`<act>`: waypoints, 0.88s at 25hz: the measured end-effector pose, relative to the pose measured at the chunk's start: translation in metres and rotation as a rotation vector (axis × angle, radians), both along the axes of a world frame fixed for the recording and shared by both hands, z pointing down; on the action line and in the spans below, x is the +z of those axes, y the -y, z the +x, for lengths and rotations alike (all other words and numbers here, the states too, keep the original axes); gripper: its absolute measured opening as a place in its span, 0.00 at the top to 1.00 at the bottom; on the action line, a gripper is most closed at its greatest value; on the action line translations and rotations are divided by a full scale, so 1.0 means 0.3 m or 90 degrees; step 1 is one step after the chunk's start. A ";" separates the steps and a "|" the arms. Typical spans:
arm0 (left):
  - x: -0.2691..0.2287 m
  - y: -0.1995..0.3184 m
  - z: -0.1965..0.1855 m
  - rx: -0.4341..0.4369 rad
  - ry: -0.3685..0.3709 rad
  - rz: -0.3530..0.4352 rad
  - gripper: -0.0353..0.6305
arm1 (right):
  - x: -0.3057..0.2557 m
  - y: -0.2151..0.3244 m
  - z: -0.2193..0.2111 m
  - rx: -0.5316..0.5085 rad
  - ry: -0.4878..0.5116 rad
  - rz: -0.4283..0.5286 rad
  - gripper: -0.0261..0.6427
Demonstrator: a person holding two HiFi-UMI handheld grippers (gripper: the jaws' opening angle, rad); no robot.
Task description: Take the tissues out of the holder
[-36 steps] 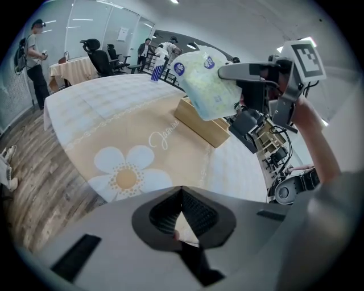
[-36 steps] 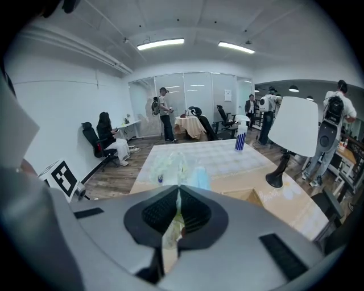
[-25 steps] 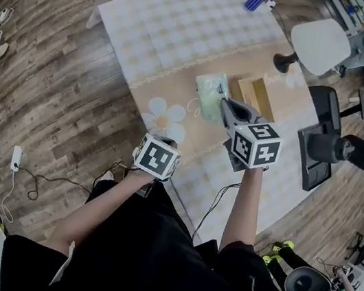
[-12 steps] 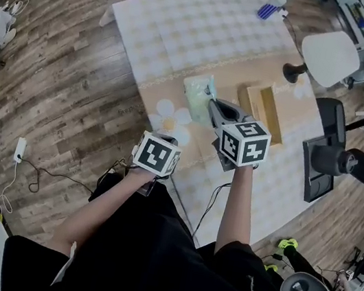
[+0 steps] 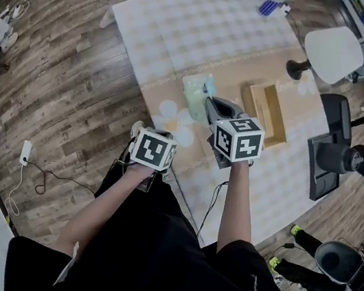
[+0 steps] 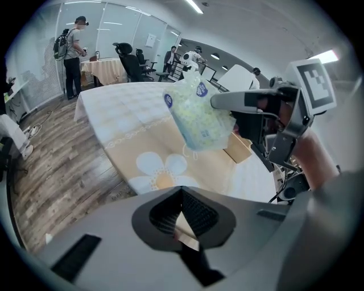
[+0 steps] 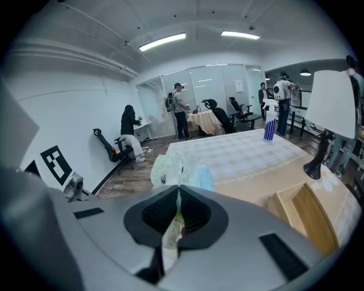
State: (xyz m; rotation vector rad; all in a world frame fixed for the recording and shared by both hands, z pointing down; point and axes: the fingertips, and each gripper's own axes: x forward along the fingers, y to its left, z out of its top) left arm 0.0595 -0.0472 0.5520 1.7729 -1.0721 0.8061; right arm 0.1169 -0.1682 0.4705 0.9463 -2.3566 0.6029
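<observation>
A pale green tissue pack hangs in the air over the beige, flower-printed part of the table, left of the wooden holder. My right gripper is shut on the pack's edge. The right gripper view shows the wrapper pinched between the pads, and the pack bulges beyond them. The left gripper view shows the same pack dangling from the right gripper. My left gripper is shut with nothing in it. It hovers by the table's near edge, and its marker cube hides the jaws in the head view.
The holder looks empty, seen from above. A white lamp stands at the table's right edge and a blue spray bottle at the far end. A black chair sits to the right, and a cable lies on the floor.
The right gripper has carried the tissue pack leftward, further from the wooden holder. The left gripper has shifted slightly left along the table's near edge.
</observation>
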 end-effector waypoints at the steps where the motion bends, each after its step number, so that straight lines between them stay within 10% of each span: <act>1: 0.005 0.011 -0.006 0.001 0.000 0.000 0.95 | 0.007 0.002 -0.008 0.006 -0.003 -0.001 0.94; 22: 0.046 0.326 -0.206 0.046 0.005 -0.007 0.95 | 0.099 0.216 -0.258 0.079 0.000 -0.032 0.94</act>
